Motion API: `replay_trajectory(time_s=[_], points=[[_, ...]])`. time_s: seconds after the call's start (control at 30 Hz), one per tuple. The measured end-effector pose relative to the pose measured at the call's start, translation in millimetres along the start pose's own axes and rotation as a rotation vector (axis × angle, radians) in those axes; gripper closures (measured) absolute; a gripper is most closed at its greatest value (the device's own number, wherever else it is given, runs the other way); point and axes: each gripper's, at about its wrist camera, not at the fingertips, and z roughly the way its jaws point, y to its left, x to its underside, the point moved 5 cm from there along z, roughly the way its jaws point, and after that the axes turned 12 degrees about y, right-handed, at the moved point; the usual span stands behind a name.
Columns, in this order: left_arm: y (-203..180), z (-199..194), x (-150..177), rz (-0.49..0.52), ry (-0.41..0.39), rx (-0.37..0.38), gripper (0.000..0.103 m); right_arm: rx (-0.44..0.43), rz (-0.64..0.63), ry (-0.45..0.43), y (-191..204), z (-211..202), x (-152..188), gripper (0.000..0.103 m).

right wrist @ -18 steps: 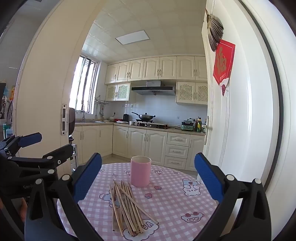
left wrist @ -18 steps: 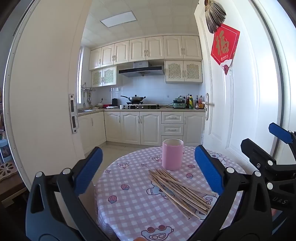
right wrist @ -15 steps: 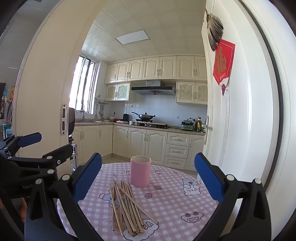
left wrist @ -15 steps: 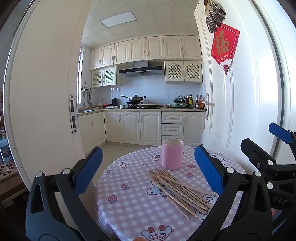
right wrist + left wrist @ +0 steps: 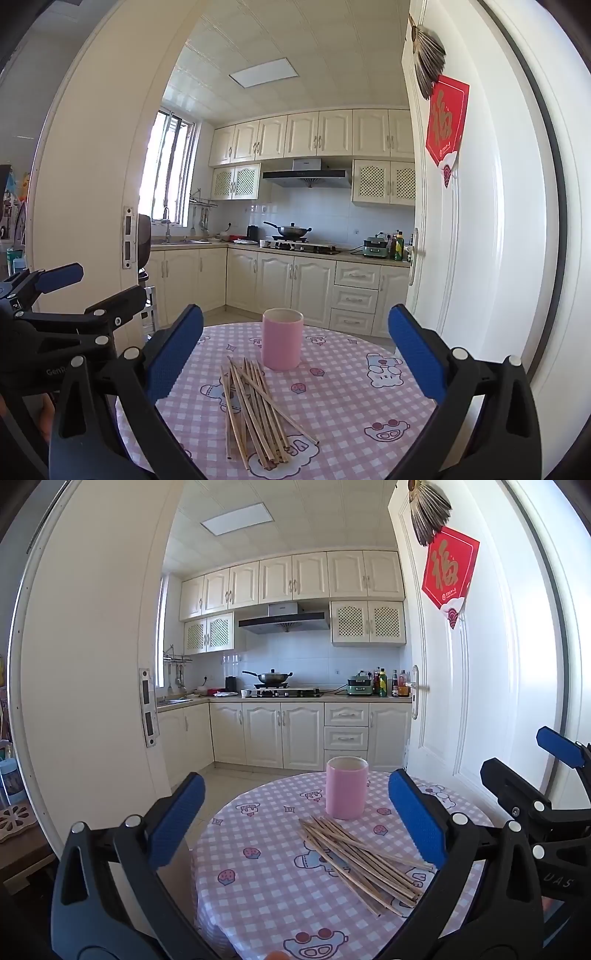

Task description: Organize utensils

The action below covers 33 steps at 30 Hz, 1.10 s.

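Lying loose on the checked tablecloth (image 5: pixel 351 398): chopsticks (image 5: pixel 255 406), wooden, a fanned and partly crossed pile just near of the pink cup (image 5: pixel 282 339), which stands upright and apparently empty. Likely light, stiff, thin, prone to rolling or scattering; best pinched mid-length, few at a time. Left gripper (image 5: pixel 295 819) and right gripper (image 5: pixel 295 350): both spread wide, holding nothing, above the table's near edge.

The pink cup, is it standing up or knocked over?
Standing up. The pink cup sits on its base on the checked tablecloth, open rim facing upward.
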Motion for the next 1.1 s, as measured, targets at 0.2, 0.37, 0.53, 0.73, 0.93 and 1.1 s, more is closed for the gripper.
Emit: replay_trajectory(time_s=[0.2, 0.37, 0.53, 0.73, 0.93, 1.1], points=[[0.7, -2.2, -0.2, 0.002, -0.005, -0.002, 0.006, -0.002, 0.003, 0.001, -0.8, 3.5, 1.8, 0.006], [1.7, -2.8, -0.5, 0.005, -0.005, -0.005, 0.006, -0.005, 0.002, 0.004, -0.8, 3.8, 3.1, 0.006], [0.1, -2.6, -0.4, 0.007, -0.002, -0.006, 0.006, -0.006, 0.005, 0.008, -0.9, 4.0, 2.5, 0.006], [0.8, -2.5, -1.0, 0.005, -0.004, -0.004, 0.006, -0.005, 0.005, 0.008, -0.7, 3.4, 1.7, 0.006], [1.3, -2.8, -1.6, 0.006, -0.006, -0.004, 0.006, -0.009, 0.01, 0.01, -1.7, 3.5, 0.9, 0.006], [-0.3, -4.2, -2.8, 0.007, -0.011, -0.006, 0.006, -0.016, 0.014, 0.011, -2.5, 3.3, 0.6, 0.006]])
